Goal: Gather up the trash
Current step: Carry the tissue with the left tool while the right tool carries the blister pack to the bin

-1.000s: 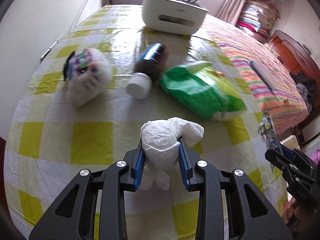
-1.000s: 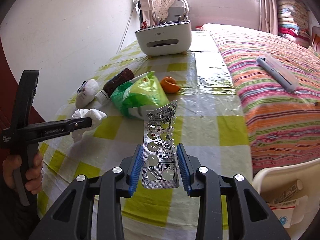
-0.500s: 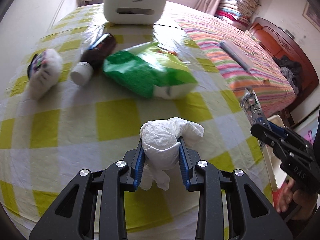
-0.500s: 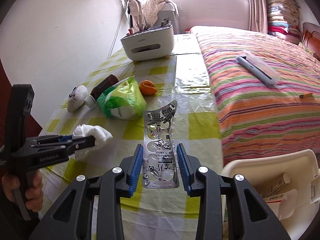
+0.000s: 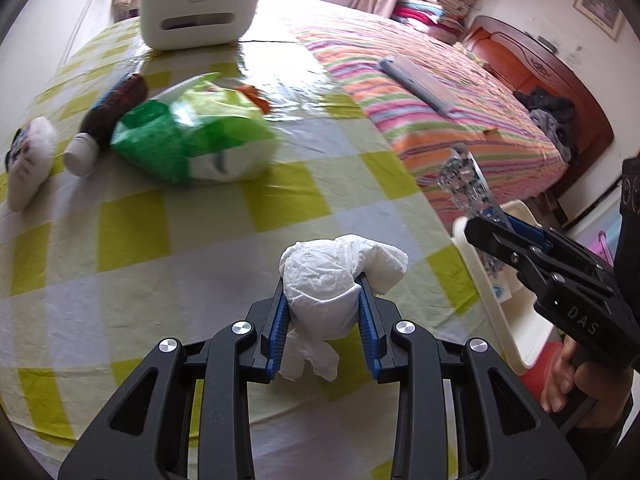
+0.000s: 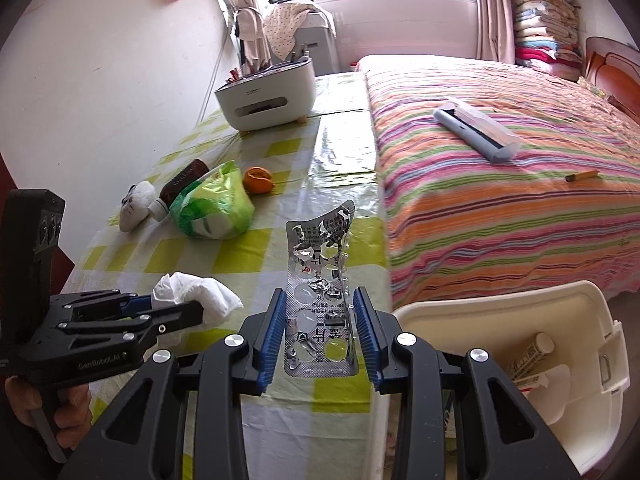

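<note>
My left gripper [image 5: 324,316] is clamped on a crumpled white tissue [image 5: 336,280] above the checked tablecloth [image 5: 160,240]. My right gripper [image 6: 320,332] pinches an upright foil blister pack [image 6: 320,280]. Beside the table, the white bin [image 6: 520,312] holds a small tube [image 6: 528,354].

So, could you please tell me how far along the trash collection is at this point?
Done: the white bin beside the table already holds a tube. In hand: the left hand-held gripper grips a crumpled tissue, the right hand-held gripper an emptied pill sheet; neither is dropped yet. Left: the orange peel and green bag.
</note>
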Demonstrator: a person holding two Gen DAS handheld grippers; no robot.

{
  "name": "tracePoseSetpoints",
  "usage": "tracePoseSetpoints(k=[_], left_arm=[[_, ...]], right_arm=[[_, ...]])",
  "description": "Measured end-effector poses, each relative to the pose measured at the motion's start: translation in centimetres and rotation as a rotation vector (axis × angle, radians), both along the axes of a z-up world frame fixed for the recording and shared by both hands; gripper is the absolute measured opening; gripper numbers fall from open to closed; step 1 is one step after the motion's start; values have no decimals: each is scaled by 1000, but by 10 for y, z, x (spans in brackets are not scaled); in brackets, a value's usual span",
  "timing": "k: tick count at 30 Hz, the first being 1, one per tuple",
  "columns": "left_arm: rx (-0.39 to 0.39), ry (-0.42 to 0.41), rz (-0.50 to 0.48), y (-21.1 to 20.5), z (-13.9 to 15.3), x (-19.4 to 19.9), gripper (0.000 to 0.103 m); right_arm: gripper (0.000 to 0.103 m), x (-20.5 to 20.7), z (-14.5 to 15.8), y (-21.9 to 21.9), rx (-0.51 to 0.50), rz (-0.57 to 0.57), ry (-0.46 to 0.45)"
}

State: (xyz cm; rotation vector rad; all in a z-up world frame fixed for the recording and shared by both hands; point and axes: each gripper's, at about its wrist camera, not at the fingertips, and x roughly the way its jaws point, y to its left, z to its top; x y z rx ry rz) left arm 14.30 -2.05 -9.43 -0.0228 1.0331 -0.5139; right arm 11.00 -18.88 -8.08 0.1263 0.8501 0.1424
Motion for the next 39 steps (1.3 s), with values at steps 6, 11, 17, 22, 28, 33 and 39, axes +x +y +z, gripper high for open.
tracePoseSetpoints(k=[6, 11, 17, 22, 28, 33, 39], left_arm=[[-2, -8, -46, -21, 1, -9, 31], [-3, -4, -75, -34, 0, -15, 31], [-7, -3, -111, -51, 0, -23, 31], [-16, -2, -151, -67, 0, -32, 31], [-32, 0, -186, -87, 2, -40, 31], [-26, -5, -225, -100, 2, -47, 31], [-29, -1, -248, -111, 1, -52, 32]], right_arm=[[34, -7, 1, -18, -1, -41, -2], [34, -13, 1, -30, -3, -65, 3], [34, -19, 1, -43, -5, -87, 3], [34, -23, 2, -53, -3, -105, -1], [34, -29, 4, -64, -2, -132, -9], [34, -34, 6, -78, 0, -168, -11], [34, -40, 5, -96, -3, -206, 0]])
